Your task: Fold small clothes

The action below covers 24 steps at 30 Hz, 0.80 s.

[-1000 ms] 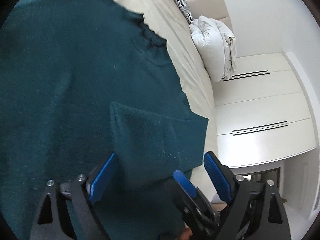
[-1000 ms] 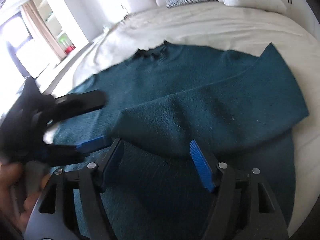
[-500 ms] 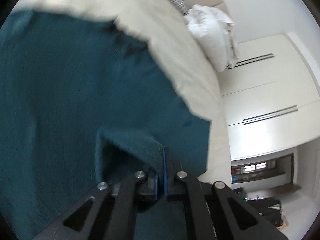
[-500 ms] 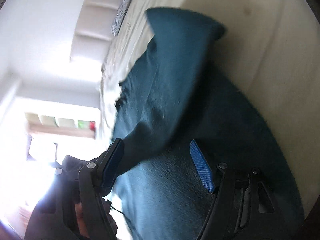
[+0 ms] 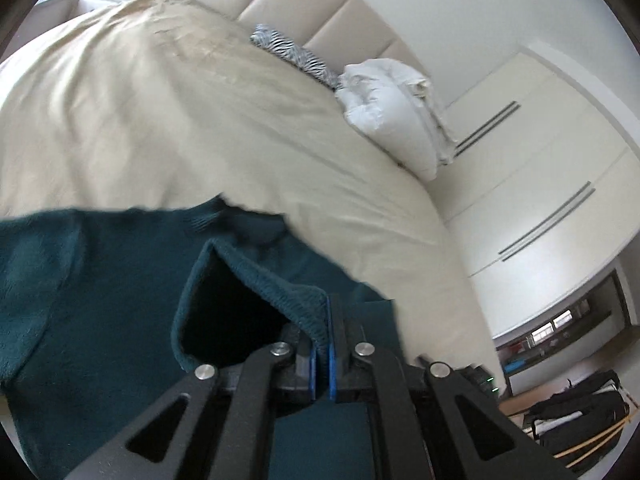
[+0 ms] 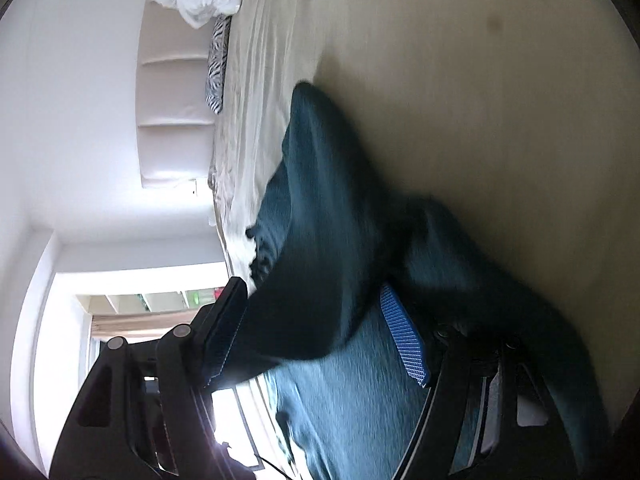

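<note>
A dark teal knitted sweater (image 5: 80, 300) lies on a cream bed cover (image 5: 160, 120). My left gripper (image 5: 322, 344) is shut on a ribbed cuff or hem edge of the sweater, which is lifted and opens like a tube toward me. In the right wrist view the camera is rolled sideways. My right gripper (image 6: 316, 332) is open, its blue pads either side of a raised fold of the sweater (image 6: 320, 240); the pads are apart and not clamping it.
A white folded duvet (image 5: 396, 116) and a zebra-print cushion (image 5: 296, 56) sit at the padded headboard (image 5: 320, 12). White wardrobe doors (image 5: 540, 184) stand beyond the bed's right edge. A bright window (image 6: 132, 304) shows in the right wrist view.
My left gripper closed on the sweater's edge and lifted it, tilting up toward the headboard. My right gripper rolled sideways and stayed open around the raised fold.
</note>
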Available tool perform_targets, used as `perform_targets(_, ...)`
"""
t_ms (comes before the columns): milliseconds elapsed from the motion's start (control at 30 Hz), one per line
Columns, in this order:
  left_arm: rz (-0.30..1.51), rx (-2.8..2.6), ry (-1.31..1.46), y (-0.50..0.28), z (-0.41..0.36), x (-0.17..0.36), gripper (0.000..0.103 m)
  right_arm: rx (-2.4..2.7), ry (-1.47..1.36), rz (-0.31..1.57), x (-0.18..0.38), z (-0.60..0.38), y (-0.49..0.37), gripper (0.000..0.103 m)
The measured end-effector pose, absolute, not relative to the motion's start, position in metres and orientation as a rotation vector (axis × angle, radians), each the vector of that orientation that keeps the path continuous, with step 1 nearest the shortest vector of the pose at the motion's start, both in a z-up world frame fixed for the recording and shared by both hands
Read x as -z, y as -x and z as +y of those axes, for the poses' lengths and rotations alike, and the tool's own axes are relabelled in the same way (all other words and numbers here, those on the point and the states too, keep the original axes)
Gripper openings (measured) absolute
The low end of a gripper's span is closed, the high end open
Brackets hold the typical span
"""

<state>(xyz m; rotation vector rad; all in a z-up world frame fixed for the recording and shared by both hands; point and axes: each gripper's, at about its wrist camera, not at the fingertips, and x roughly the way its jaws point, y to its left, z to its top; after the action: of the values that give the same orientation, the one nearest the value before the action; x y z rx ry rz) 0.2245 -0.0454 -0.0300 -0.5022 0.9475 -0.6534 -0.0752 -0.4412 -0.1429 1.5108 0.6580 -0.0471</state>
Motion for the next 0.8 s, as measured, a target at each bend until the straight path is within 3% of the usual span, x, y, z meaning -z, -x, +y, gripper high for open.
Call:
perform_targets(467,1.065,0.512,0.539,-0.23,0.016,0.124,0.007,0.051,-1.507,0.528,0.147,-0.463,0.079,0.067)
perform_targets(533,1.078,0.527,0.538,-0.219,0.025,0.127,0.013,0.043,-1.48,0.551,0.146,-0.462,0.079,0.067)
perform_targets(800,1.015,0.431,0.522,-0.19,0.047,0.094,0.018,0.085,-1.397,0.698,0.131,-0.45,0.084,0.068)
